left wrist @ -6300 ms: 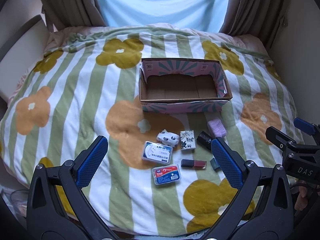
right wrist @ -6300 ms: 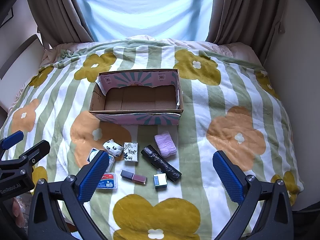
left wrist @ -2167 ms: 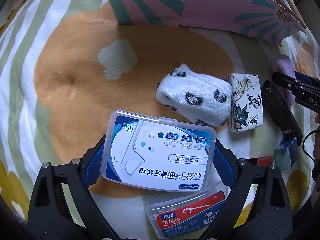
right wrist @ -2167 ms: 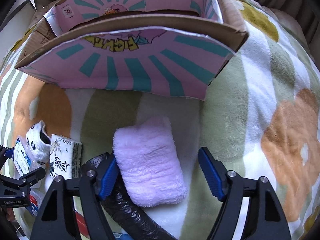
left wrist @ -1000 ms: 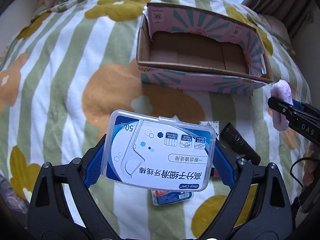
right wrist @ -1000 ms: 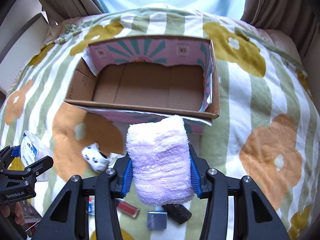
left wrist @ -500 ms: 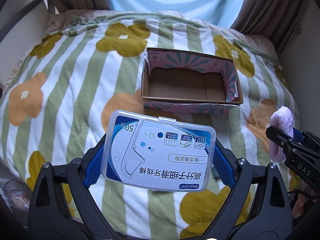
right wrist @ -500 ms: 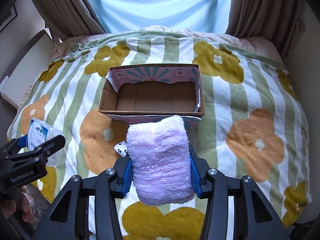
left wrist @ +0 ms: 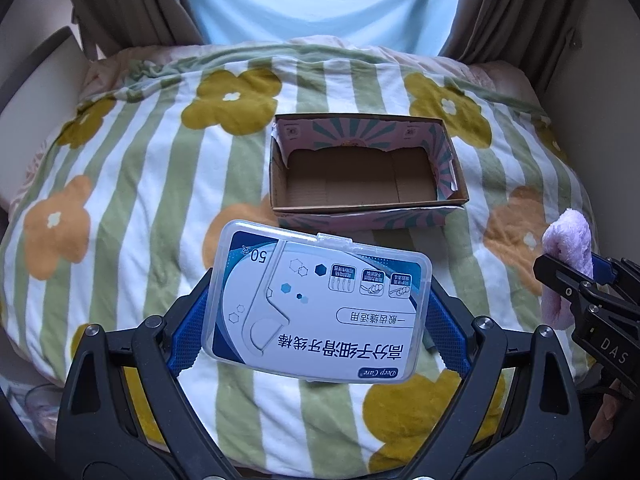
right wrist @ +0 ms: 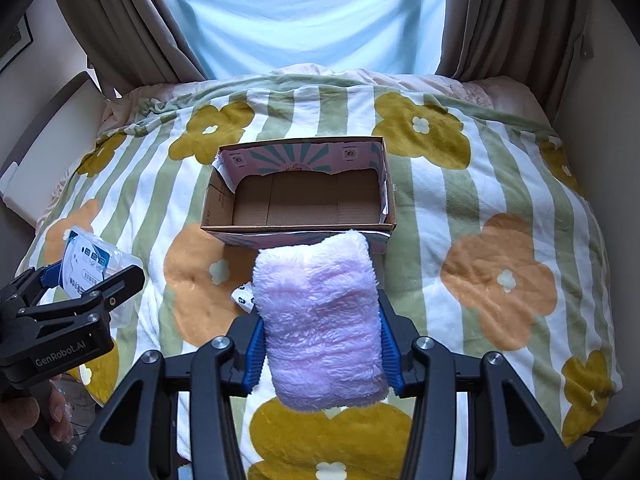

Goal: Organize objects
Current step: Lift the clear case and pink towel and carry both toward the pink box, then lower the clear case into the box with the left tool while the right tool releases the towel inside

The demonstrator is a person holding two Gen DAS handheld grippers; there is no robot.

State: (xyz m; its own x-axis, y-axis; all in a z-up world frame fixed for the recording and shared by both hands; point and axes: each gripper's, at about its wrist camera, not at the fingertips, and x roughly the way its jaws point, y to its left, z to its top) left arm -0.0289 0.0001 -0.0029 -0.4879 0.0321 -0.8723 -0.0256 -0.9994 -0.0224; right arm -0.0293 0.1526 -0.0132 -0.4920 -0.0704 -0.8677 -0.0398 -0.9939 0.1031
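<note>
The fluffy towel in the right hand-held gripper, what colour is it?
Pale pink-lilac. The fluffy rolled towel shows best in the right wrist view.

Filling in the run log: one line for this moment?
left gripper: shut on floss box | right gripper: shut on pink towel | cardboard box: empty

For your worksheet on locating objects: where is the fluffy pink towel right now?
The pink towel is clamped in the right claw, held above the flowered blanket on the near side of the empty cardboard box.
</note>
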